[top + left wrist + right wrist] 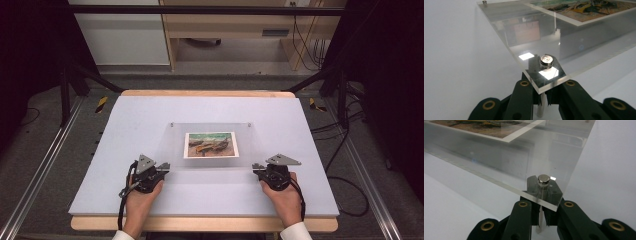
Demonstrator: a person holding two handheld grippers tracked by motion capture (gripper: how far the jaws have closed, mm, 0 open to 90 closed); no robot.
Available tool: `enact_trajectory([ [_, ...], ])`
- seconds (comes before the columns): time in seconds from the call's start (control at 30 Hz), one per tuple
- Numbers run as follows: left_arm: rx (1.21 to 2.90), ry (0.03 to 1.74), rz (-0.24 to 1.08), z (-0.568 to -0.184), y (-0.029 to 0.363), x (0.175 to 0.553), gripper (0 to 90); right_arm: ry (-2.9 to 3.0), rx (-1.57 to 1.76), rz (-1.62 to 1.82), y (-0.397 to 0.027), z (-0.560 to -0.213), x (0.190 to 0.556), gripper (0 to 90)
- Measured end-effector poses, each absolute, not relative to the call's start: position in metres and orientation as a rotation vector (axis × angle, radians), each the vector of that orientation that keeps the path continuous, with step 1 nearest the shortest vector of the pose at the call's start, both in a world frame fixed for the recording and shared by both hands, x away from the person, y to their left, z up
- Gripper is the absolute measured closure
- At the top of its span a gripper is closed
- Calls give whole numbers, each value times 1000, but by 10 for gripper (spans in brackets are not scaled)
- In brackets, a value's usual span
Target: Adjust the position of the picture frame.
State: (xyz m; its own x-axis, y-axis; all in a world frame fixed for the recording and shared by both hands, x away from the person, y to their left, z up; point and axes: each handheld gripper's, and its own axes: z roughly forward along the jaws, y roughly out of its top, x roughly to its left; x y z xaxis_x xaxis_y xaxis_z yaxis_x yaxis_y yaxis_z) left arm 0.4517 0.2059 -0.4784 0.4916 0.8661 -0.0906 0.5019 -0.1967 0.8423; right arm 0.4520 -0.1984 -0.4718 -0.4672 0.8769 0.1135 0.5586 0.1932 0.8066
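A clear acrylic plate (173, 146) lies in the middle of the white board and carries a painted picture of boats (210, 144). Small metal studs mark its corners. My left gripper (165, 167) sits at the near left corner. In the left gripper view its jaws (541, 100) are shut on the thin post (541, 110) under the capped stud (546, 61). My right gripper (256, 167) sits at the near right corner, its jaws (540, 218) likewise shut on the post (540, 223) below the stud (543, 179). Both far corner studs (172, 124) rest untouched.
The white board (125, 120) covers a wooden table (200, 223) whose edge shows front and back. Black frame struts (65, 85) stand at both sides, cables (345, 185) lie on the floor at the right, and wooden furniture (225, 30) stands behind.
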Motion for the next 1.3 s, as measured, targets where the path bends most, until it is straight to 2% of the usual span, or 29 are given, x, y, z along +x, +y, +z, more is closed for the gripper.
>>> enact_trajectory([
  [0.47, 1864, 1139, 513, -478, 206, 452, 833, 2108, 1350, 1176, -199, -473, 452, 843],
  [0.63, 1886, 1136, 517, -478, 206, 452, 806, 2114, 1346, 1180, -199, -473, 452, 823],
  [0.8, 1893, 1134, 508, -477, 210, 451, 707, 2118, 1354, 1193, -200, -472, 450, 719],
  [0.9, 1903, 1121, 509, -475, 211, 448, 595, 2116, 1359, 1195, -200, -472, 449, 645],
  [1.3, 1891, 1104, 484, -472, 214, 447, 289, 2092, 1313, 1152, -198, -470, 443, 294],
])
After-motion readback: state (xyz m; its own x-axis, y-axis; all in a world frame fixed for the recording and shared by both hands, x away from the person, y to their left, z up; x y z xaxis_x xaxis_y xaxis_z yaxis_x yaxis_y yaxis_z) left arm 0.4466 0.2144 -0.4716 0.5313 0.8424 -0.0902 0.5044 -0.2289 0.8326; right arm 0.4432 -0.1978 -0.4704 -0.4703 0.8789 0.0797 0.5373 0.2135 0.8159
